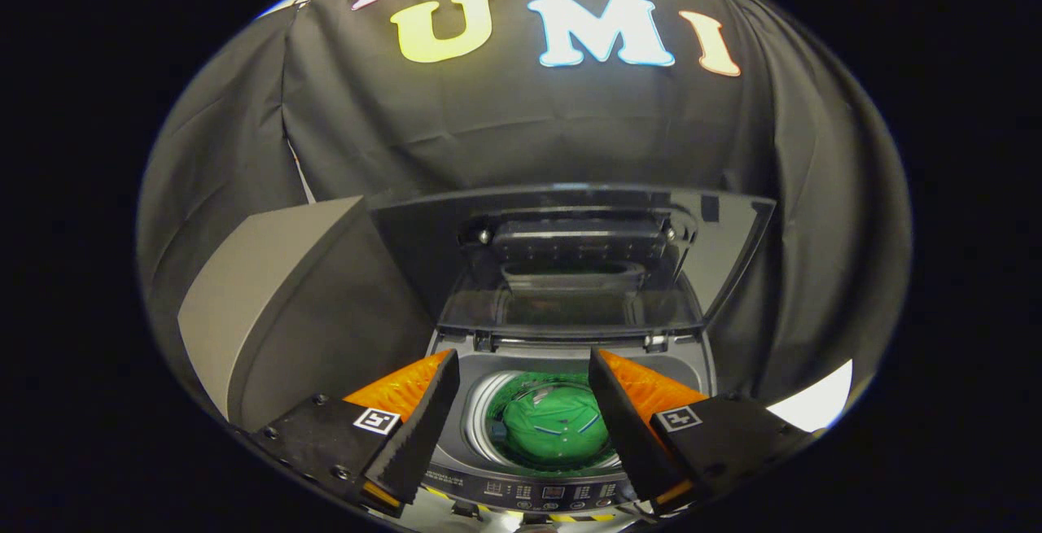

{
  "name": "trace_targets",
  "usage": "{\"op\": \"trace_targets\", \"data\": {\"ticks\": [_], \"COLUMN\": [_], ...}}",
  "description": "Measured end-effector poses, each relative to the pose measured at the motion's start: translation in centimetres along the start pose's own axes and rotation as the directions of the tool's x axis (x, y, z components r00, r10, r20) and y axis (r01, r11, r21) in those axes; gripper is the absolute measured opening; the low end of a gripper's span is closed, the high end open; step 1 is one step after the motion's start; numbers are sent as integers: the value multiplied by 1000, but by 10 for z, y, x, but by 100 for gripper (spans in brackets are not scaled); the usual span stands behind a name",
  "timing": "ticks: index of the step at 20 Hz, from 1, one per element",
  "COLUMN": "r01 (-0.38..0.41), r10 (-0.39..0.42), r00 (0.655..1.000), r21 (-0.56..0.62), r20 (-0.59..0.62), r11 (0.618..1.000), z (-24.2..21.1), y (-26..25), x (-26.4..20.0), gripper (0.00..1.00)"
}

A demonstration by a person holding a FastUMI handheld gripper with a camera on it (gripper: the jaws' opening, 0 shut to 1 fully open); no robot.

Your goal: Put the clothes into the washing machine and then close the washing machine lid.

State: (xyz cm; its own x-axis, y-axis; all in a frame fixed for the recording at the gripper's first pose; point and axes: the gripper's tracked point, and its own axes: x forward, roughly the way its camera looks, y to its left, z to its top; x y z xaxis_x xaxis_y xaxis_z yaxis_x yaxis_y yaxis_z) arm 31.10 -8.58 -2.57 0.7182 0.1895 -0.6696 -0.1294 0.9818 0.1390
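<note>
Black cloth wall [521, 126] behind, grey box [269, 289] at the left beside the washing machine [692, 362]. Lid [570, 256] raised, standing up at the back of the machine, tinted and see-through. Green clothes [553, 423] bundled down inside the drum [488, 415], below and between the fingers. Control panel [545, 491] along the near edge of the machine. Gripper [525, 419] hovering over the opening, fingers spread wide apart, holding nothing, touching neither clothes nor lid.
</note>
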Motion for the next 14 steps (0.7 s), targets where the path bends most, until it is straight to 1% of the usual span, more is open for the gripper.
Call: {"op": "trace_targets", "data": {"ticks": [5,12,14], "r01": [13,30,23], "r10": [-13,-32,-28], "r00": [997,988,984], "r21": [6,15,28], "r20": [72,150,178], "r11": [1000,999,999], "z": [46,105,126], "y": [-6,-7,-4], "x": [-22,-38,-39], "gripper": [98,99,98]}}
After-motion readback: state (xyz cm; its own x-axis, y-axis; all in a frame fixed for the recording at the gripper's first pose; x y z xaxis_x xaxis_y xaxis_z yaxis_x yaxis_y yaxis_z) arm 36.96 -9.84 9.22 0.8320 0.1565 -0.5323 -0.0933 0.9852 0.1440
